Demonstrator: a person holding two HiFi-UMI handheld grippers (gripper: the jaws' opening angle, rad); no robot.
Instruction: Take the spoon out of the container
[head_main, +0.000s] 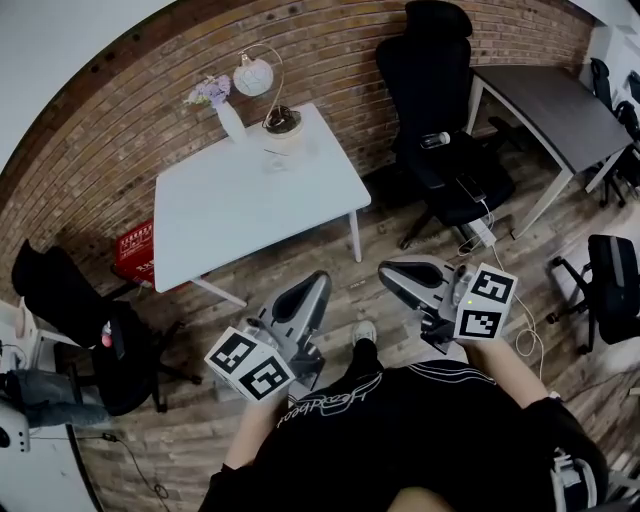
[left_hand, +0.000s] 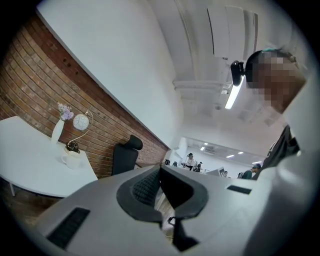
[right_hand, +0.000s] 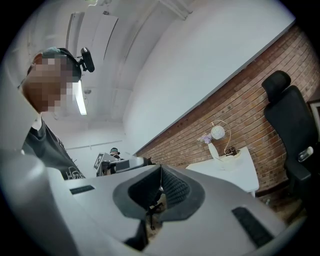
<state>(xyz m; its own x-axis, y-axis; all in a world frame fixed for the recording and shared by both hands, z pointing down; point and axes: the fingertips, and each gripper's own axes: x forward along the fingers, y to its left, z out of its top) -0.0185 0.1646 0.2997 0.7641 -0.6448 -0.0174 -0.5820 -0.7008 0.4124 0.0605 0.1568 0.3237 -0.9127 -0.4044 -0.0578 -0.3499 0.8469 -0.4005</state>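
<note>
A white table (head_main: 250, 200) stands ahead of me by the brick wall. At its far edge sits a white cup-like container (head_main: 283, 124) with something dark in it, between a white vase of flowers (head_main: 229, 117) and a globe lamp (head_main: 254, 75). The spoon is too small to make out. The same cup (left_hand: 71, 159) shows far off in the left gripper view, and the cup (right_hand: 231, 158) is also distant in the right gripper view. My left gripper (head_main: 318, 282) and right gripper (head_main: 388, 272) hang low near my body, well short of the table. Both are shut with nothing between the jaws.
A black office chair (head_main: 440, 120) stands right of the table, beside a dark desk (head_main: 560, 110). More black chairs sit at far left (head_main: 90, 330) and far right (head_main: 615, 285). A red box (head_main: 133, 252) lies under the table. Cables trail on the wooden floor (head_main: 500, 260).
</note>
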